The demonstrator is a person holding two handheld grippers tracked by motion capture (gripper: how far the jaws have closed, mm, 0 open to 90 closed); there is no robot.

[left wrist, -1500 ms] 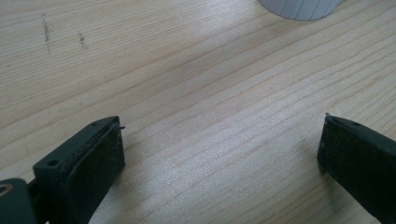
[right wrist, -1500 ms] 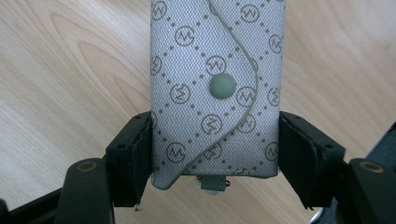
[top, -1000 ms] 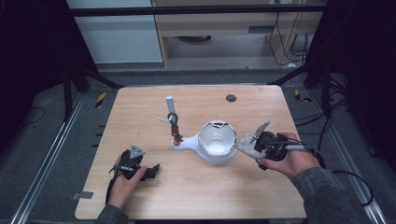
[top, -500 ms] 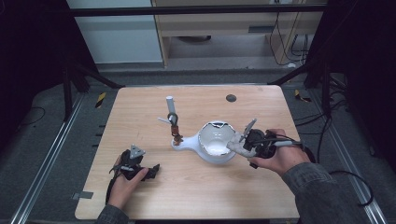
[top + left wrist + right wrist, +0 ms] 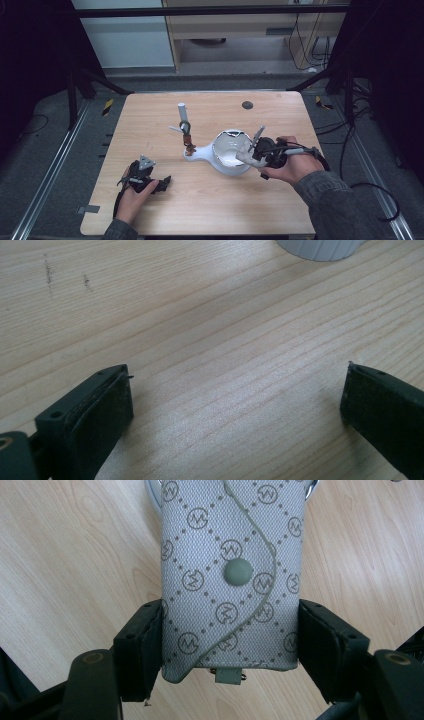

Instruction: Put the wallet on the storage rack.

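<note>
Right tongs (image 5: 227,630) clenched on grey patterned pouch (image 5: 227,575), jaws pressing both its sides; round snap button on flap faces camera. In high view, right tongs (image 5: 250,150) sit at white bowl's (image 5: 227,155) 3 o'clock rim, pouch (image 5: 243,155) at rim. Bowl near worktop (image 5: 210,210) centre, small stand (image 5: 186,135) at its 10 o'clock. Left tongs (image 5: 235,405) released, jaws wide apart over bare wood; in high view at worktop's 8 o'clock (image 5: 162,182).

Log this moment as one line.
left gripper: open, on table | right gripper: shut on pouch, at bowl
</note>
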